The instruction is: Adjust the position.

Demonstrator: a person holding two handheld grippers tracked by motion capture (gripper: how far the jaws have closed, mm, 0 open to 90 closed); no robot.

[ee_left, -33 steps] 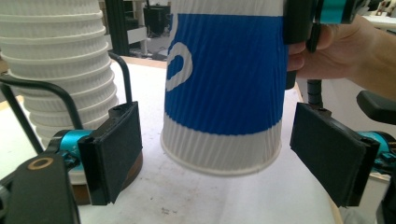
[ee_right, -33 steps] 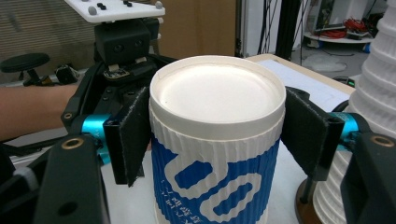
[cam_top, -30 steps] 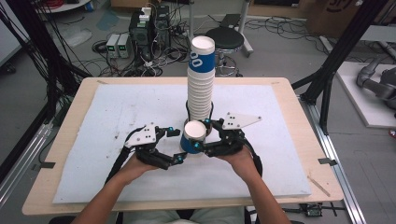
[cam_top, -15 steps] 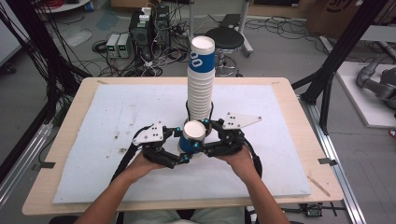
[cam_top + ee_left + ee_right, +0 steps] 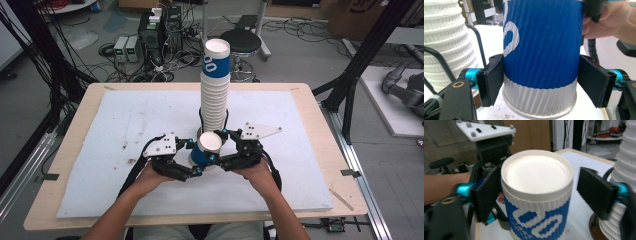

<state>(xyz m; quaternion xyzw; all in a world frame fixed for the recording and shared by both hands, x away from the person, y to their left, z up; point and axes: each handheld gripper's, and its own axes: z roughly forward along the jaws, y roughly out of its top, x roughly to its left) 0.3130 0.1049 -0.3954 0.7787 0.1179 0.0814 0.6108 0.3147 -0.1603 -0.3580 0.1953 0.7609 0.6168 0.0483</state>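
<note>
The blue-and-white paper cup stands upside down on the bench, just before the tall cup stack. The left gripper has just been closing, its fingers touching the cup's sides. The right gripper has just opened, fingers clear of the cup.

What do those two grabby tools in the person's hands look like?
Each tool, the left tool and the right tool, is black, with flat black pads, shiny turquoise knobs by the pads and a black cable trailing off. A pale three-cornered plate with dark dots sits on top. The forearms are bare, no sleeves.
</note>
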